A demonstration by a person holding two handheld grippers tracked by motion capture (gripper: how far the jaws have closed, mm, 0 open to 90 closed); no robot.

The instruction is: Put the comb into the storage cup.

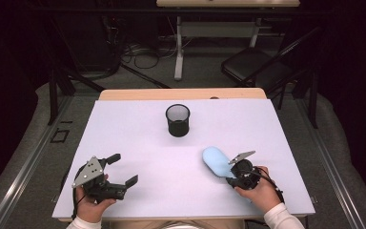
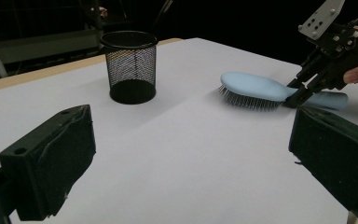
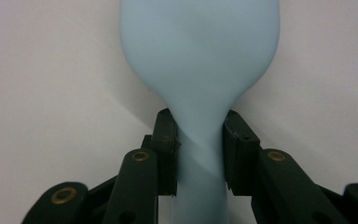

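**A:** Where is the hairbrush, taking the mesh cup as the landmark?

**B:** The light blue hairbrush (image 1: 215, 161) lies on the white table (image 1: 138, 143), nearer the person than the black mesh cup (image 1: 177, 120) and off to the cup's right as the high view shows it. The two are well apart, with bare tabletop between them.

**A:** Which way does it point?

**B:** Its long axis runs on a slant. The broad oval head is the end closer to the cup; the handle runs away from the cup, toward the person's right hand (image 1: 261, 190). In the left gripper view the brush (image 2: 261, 88) sits bristles down, the smooth back facing up, the head toward the cup (image 2: 131, 66).

**A:** What is the right gripper doing?

**B:** The right gripper (image 1: 232, 174) is clamped on the brush's neck, just where the head narrows into the handle. The right gripper view looks straight along the brush (image 3: 200, 70): one black pad presses each side of the neck, and the head widens out beyond them.

**A:** And the left gripper?

**B:** The left gripper (image 1: 123, 168) is on the cup's other side, also nearer the person, well apart from both cup and brush. Its jaws stand wide with nothing between them.

**A:** How does the cup stand?

**B:** Upright, mouth open to the top.
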